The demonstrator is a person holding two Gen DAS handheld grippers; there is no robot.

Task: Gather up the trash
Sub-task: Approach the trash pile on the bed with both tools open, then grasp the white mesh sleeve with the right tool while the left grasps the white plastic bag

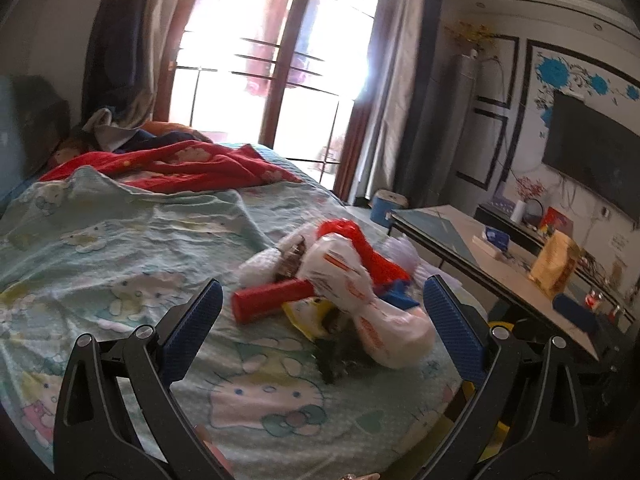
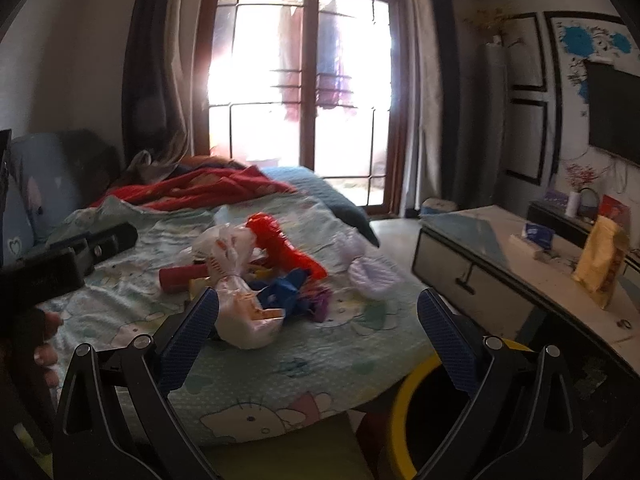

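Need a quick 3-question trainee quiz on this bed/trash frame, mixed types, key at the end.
1. True or false: the left claw is shut on the red cylinder.
2. Multiple choice: the trash pile lies on A) the side table, B) the floor, C) the bed.
3. Fill in: the bin beside the bed, below the right claw, has a ____ rim.

Key: 1 false, both claws are open and hold nothing; the cylinder lies on the bed beside the tied white plastic bag. 2 C. 3 yellow.
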